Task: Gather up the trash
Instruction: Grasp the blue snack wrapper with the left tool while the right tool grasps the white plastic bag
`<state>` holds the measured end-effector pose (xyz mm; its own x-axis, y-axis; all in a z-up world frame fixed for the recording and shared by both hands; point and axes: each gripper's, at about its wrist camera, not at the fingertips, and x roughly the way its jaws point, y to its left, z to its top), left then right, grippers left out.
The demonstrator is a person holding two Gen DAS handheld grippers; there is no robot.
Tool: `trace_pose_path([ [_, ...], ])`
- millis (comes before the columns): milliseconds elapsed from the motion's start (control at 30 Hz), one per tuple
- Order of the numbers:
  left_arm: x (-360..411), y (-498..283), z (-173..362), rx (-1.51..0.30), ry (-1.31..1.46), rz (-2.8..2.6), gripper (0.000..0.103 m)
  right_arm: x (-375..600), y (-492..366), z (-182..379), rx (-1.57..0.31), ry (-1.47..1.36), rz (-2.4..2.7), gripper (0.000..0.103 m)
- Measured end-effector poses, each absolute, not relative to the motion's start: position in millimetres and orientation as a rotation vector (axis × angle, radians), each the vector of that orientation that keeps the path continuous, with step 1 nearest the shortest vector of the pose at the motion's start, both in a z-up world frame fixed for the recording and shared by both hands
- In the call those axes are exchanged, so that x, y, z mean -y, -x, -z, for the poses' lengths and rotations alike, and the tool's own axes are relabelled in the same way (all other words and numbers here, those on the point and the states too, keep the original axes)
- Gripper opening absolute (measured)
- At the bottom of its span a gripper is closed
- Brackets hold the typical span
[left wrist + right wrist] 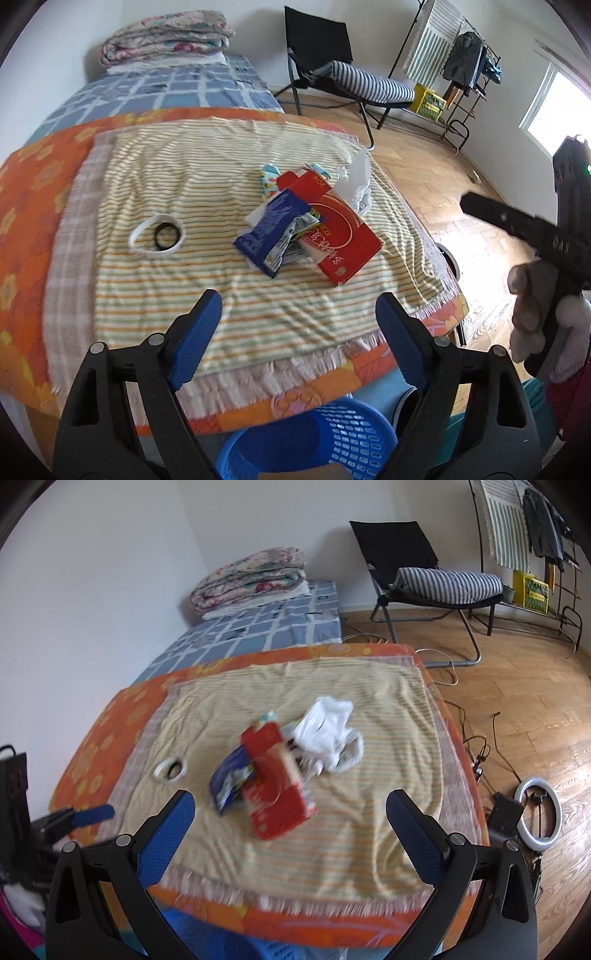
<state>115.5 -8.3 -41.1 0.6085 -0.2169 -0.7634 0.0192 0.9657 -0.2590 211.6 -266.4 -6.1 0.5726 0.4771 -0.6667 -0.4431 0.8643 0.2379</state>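
Here, the left gripper [299, 325] is held wide apart over the near edge of the striped towel [184, 177], with nothing between its blue pads. The right gripper [291, 823] is likewise spread wide and empty, low in the right wrist view. The trash is found in one pile at the centre of both frames: a red carton [340, 236], a blue wrapper [269, 229] lying against its left side, and a white plastic bag [327, 731] touching the carton's far end. A white tape ring [157, 234] is seen left of the pile, well apart from it. A blue basket [314, 439] is placed below the table's near edge, at the bottom of the left wrist frame.
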Motion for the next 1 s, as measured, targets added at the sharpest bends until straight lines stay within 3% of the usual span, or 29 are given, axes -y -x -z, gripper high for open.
trace_pose_path([
  [167, 11.7, -152.4, 64.9, -0.963, 0.229, 0.16, 0.078, 266.4, -252.0, 19.2, -0.838, -0.084, -0.519, 0.103],
  [433, 6.8, -198.5, 95.7, -1.018, 0.212, 0.155, 0.077, 252.3, -301.4, 44.5, -0.91, -0.119, -0.491, 0.102],
  [533, 3.2, -208.9, 103.2, -1.027, 0.224, 0.154, 0.071, 247.8, -320.7, 55.9, -0.951, -0.166, -0.475, 0.102],
  [867, 19.0, -234.8, 120.4, -1.058, 0.175, 0.193, 0.07, 220.8, -356.5, 91.2, -1.018, -0.132, -0.39, 0.103],
  [1000, 14.7, -243.8, 123.5, -1.057, 0.188, 0.184, 0.064, 219.8, -366.3, 100.1, -1.042, -0.131, -0.367, 0.103],
])
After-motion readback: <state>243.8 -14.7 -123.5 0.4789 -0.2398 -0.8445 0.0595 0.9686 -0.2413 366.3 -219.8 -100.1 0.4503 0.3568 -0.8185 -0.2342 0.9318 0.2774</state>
